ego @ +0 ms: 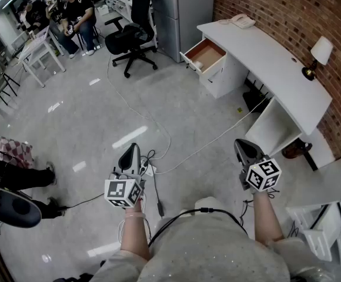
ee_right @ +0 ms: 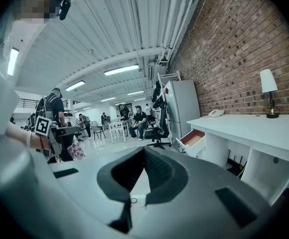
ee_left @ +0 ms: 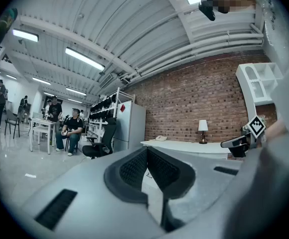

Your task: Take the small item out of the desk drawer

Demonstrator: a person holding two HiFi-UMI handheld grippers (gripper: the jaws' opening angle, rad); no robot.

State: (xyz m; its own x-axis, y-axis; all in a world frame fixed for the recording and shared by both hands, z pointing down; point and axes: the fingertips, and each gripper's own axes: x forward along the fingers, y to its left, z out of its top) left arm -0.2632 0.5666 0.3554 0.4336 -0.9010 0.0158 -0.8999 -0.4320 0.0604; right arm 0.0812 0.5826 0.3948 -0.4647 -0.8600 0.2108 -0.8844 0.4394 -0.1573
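- Left gripper (ego: 133, 148): held low at near left, pointing about level out over the floor (ego: 100, 116). Jaws are together, tips meeting, with nothing between them.
- Right gripper (ego: 241, 145): held at near right, tipped slightly downward. Jaws are fully closed and nothing is gripped.
- The two grippers sit side by side but well apart. Each shows at the edge of the other's gripper view.
- Desk (ego: 276, 63): white, and runs along the brick wall (ego: 288, 4) on the far right.
- Drawer (ego: 204, 55): in the pedestal at the desk's far left end. It is pulled out towards the open floor, with a brownish inside showing.
- Small item: from this range I can't make it out inside the drawer, as it is too small in every view.
- Both grippers are well apart from the drawer, with open floor between them.
- On the desk top there is a phone (ego: 242, 21) at the far end and a lamp (ego: 319, 53) further right, against the wall.
- Office chair (ego: 132, 40): black, on the floor left of the drawer.
- Cable (ego: 153, 122): runs across the floor from near the chair towards the near side and passes between the grippers.
- People (ego: 76, 13) are seated at the far left, well away from the desk.
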